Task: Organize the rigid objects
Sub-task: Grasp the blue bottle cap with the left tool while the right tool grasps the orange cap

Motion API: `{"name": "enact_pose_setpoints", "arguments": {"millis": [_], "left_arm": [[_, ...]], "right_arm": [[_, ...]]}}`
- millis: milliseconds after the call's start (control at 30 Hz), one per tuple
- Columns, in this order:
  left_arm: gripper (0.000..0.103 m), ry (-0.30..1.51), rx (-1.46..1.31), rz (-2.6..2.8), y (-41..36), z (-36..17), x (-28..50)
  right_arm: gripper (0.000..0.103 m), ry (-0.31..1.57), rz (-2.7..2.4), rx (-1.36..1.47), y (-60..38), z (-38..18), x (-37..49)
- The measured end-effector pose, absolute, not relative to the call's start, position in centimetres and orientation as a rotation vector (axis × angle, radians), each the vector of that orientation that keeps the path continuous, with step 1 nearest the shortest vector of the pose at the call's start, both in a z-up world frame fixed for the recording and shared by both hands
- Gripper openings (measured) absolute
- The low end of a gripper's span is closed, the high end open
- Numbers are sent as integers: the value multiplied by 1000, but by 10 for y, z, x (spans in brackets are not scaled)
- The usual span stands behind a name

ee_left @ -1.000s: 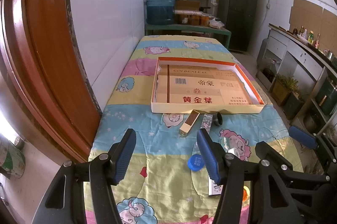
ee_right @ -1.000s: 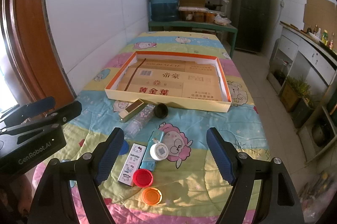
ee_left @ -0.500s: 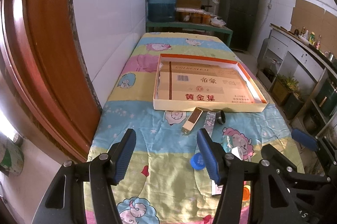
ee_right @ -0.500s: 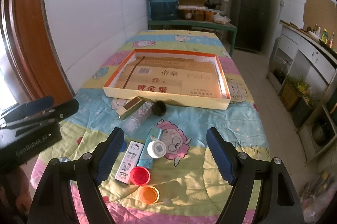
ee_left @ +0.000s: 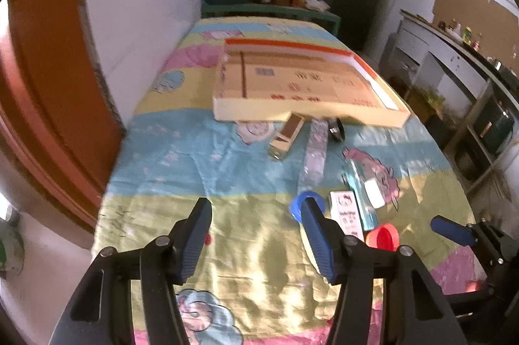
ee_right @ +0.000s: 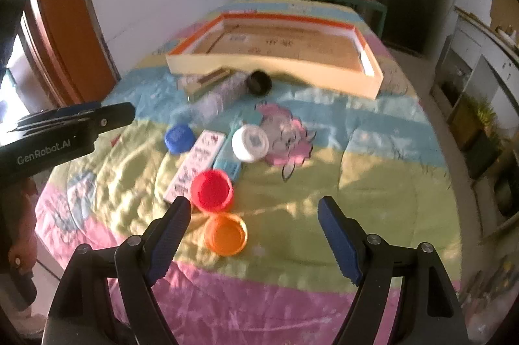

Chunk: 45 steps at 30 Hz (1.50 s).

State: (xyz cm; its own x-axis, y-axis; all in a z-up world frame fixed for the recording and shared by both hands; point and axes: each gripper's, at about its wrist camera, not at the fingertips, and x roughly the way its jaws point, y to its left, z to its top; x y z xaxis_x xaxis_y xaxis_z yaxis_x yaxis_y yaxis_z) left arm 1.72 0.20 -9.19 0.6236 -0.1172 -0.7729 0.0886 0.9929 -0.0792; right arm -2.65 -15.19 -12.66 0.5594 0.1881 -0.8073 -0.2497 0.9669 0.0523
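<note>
Left wrist view: the left gripper (ee_left: pixel 256 208) hangs over the quilt (ee_left: pixel 181 170), jaws wide, closing, gripping nothing; the blue cap (ee_left: pixel 297 205) lies just beside its right finger.

Right wrist view: the right gripper (ee_right: pixel 254 208) gapes empty above the orange cap (ee_right: pixel 226 234), short of the tray (ee_right: pixel 275 69).

A shallow cardboard tray (ee_right: pixel 275 66) with an orange inner rim lies flat, far ahead of the right claw (ee_right: pixel 253 215). Against its near wall lie a slim gold box (ee_right: pixel 207 82), a clear tube (ee_right: pixel 220 95) and a black cap (ee_right: pixel 258 81). Closer in, ahead and left, a blue cap (ee_right: pixel 179 138), a white cartoon-printed box (ee_right: pixel 194 166), a teal tube (ee_right: pixel 230 160) and a white jar (ee_right: pixel 250 142) lie close together. A red cap (ee_right: pixel 211 190) sits just ahead of the claw's left finger, an orange cap (ee_right: pixel 225 233), open side up, between the fingers.
</note>
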Motion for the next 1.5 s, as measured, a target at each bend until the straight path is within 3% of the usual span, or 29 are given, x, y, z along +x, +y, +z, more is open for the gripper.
{"name": "enact_pose_setpoints", "arguments": {"millis": [433, 633, 867, 1000, 1500], "left_arm": [[57, 948, 10, -210, -16, -117, 36], [54, 960, 8, -242, -22, -123, 44], [50, 929, 43, -248, -31, -128, 47], [31, 904, 47, -231, -27, -127, 47], [31, 897, -31, -224, -9, -119, 41]], "right_arm": [[81, 969, 270, -106, -145, -142, -25], [72, 951, 277, -137, -142, -142, -26], [45, 926, 311, -153, -137, -141, -27], [30, 922, 333, -158, -133, -140, -29], [30, 936, 349, -83, -146, -135, -30]]}}
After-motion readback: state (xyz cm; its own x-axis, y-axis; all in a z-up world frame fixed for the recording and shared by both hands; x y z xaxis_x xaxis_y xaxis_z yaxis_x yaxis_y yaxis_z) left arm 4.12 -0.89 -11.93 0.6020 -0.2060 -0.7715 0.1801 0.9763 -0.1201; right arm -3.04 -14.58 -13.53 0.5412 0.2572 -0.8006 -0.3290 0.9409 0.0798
